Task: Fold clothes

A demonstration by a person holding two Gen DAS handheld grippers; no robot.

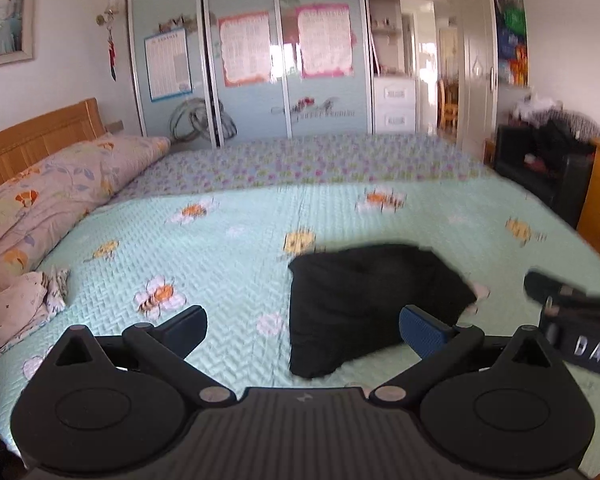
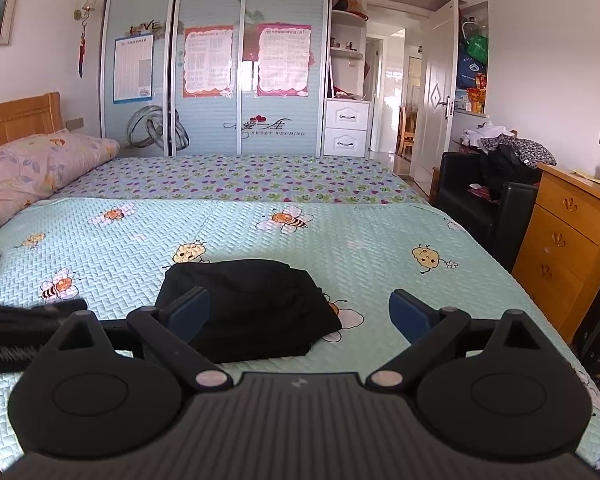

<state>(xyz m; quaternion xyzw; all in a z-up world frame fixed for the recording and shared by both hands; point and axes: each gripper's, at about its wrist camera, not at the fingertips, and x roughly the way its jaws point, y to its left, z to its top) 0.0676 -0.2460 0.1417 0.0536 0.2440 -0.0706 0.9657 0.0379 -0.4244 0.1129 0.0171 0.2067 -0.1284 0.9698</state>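
A black garment (image 1: pixel 364 304) lies folded into a compact bundle on the green bee-print bedspread (image 1: pixel 228 240). The right wrist view shows the same black garment (image 2: pixel 252 308) just ahead of the fingers. My left gripper (image 1: pixel 304 330) hovers above the bed, open, with nothing between its fingers; the bundle sits ahead and to the right of centre. My right gripper (image 2: pixel 300 314) is open too, empty, held over the bundle's near edge. Part of the right gripper shows at the right edge of the left wrist view, and the left gripper shows at the left edge of the right wrist view.
A floral pillow (image 2: pixel 32 168) and wooden headboard (image 2: pixel 20 118) lie at the left. Folded light floral cloth (image 1: pixel 20 312) rests at the bed's left edge. A black armchair (image 2: pixel 484 204) with piled clothes and a wooden dresser (image 2: pixel 568 236) stand right of the bed. Sliding wardrobe doors (image 2: pixel 212 68) back the room.
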